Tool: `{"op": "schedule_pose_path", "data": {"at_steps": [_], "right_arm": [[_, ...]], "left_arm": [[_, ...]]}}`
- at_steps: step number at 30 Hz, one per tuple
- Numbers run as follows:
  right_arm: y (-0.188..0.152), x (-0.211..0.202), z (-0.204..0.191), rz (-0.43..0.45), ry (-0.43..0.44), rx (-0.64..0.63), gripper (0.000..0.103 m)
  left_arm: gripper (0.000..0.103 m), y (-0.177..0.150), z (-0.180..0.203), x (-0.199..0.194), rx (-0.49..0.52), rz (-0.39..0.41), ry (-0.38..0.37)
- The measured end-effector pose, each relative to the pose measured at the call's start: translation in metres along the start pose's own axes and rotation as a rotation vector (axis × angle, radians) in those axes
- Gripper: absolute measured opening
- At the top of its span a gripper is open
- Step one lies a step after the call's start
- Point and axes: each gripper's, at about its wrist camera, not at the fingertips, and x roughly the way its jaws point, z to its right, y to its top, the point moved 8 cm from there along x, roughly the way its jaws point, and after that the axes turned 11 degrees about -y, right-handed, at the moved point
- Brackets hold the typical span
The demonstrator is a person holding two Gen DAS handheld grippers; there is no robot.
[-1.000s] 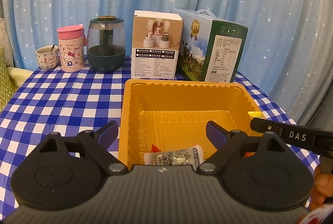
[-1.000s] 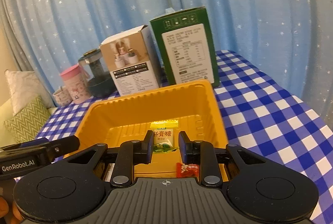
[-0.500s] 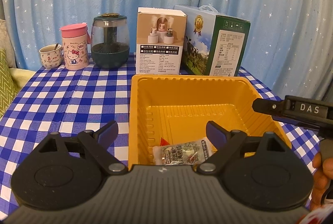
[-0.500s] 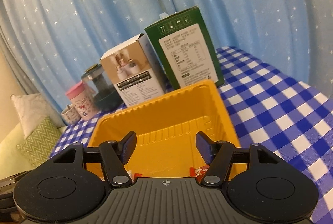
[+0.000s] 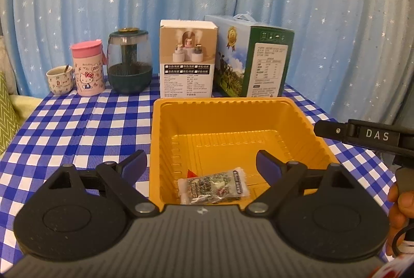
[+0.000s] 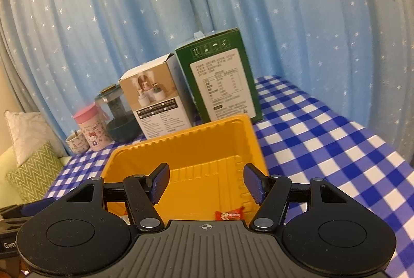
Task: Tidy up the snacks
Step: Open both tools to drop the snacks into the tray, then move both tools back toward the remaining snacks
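Note:
A yellow plastic tray (image 5: 227, 102) stands on the blue checked cloth. A clear packet of dark snack (image 5: 214, 186) lies at its near end, with a red wrapper corner (image 5: 191, 172) beside it. My left gripper (image 5: 201, 164) hovers open over that near end, its fingers well apart and above the packet. In the right wrist view my right gripper (image 6: 207, 174) stands open over the tray (image 6: 181, 141) with nothing between its pads. A red candy (image 6: 230, 214) lies just below it. The right gripper's side (image 5: 362, 134) shows at the tray's right rim, held by a hand (image 5: 398, 205).
Along the back stand a small mug (image 5: 59, 80), a pink cup (image 5: 88, 68), a dark glass jar (image 5: 128, 62), a white box (image 5: 187, 62) and a green box (image 5: 258, 60). A blue starry curtain hangs behind. A green cushion (image 6: 33, 172) lies off the table's left edge.
My right gripper let go of the yellow-green candy, opened its jaws and drew back and up a little. The candy is out of view now. The left gripper stayed open.

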Motion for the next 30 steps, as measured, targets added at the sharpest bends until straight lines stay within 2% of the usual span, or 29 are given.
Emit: {"op": "schedule_pose_path", "data": {"at_steps": [10, 14, 21, 30], "right_arm": [[-0.005, -0.050, 0.021, 0.019, -0.015, 0.027, 0.064], [-0.009, -0.078, 0.023, 0.028, 0.009, 0.042, 0.064], [-0.026, -0.125, 0.026, 0.034, 0.033, 0.043, 0.064], [-0.055, -0.160, 0.030, 0.015, 0.046, 0.011, 0.064]], "left_arm": [[0.090, -0.014, 0.020, -0.048, -0.022, 0.035, -0.015], [0.090, -0.026, 0.030, -0.071, -0.024, 0.040, -0.019], [0.090, -0.048, 0.049, -0.107, 0.000, 0.036, -0.017], [0.090, -0.077, 0.069, -0.140, 0.037, 0.027, -0.013]]}}
